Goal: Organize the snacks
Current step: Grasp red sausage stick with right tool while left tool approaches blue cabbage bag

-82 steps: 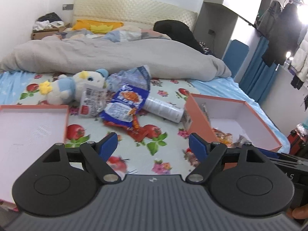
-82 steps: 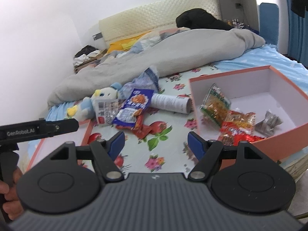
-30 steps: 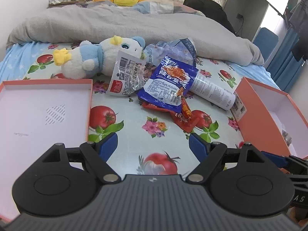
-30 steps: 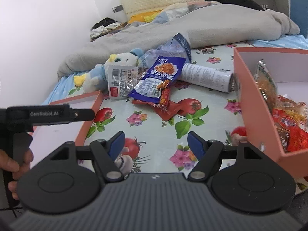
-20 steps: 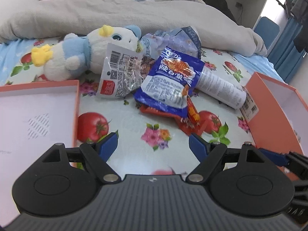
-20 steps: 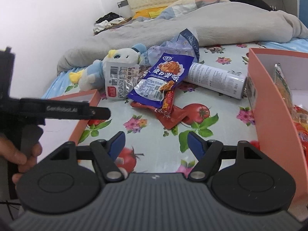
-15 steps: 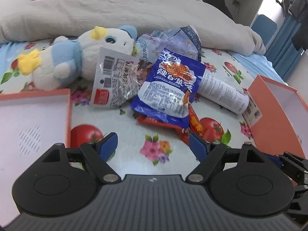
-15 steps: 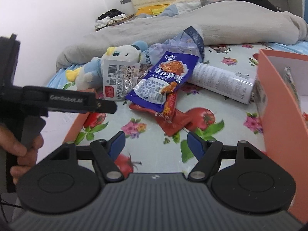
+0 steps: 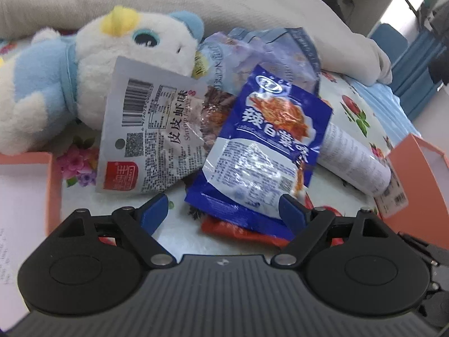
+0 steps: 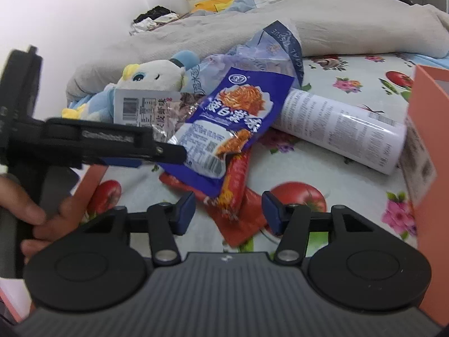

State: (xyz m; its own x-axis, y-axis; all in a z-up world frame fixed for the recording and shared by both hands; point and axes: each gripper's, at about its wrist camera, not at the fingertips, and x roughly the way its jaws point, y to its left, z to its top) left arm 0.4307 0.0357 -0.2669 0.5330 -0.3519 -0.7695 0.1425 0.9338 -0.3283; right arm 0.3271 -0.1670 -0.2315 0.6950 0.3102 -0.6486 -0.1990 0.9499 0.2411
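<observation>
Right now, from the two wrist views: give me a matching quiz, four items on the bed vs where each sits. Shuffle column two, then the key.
Things:
1. blue snack bag
2. white shrimp packet
3. white can
4. red packet

Places:
A. propped against the plush toy
B. lying on its side next to the orange box
C. partly under the blue bag, ahead of the right gripper, whose jaws are closing with nothing between them yet
D. on top of the pile, overlapping the red packet

Pairs: 1-D, 2-A, 3-B, 4-C

Closing right gripper (image 10: 228, 210) over red packet (image 10: 238, 196), nothing gripped
</observation>
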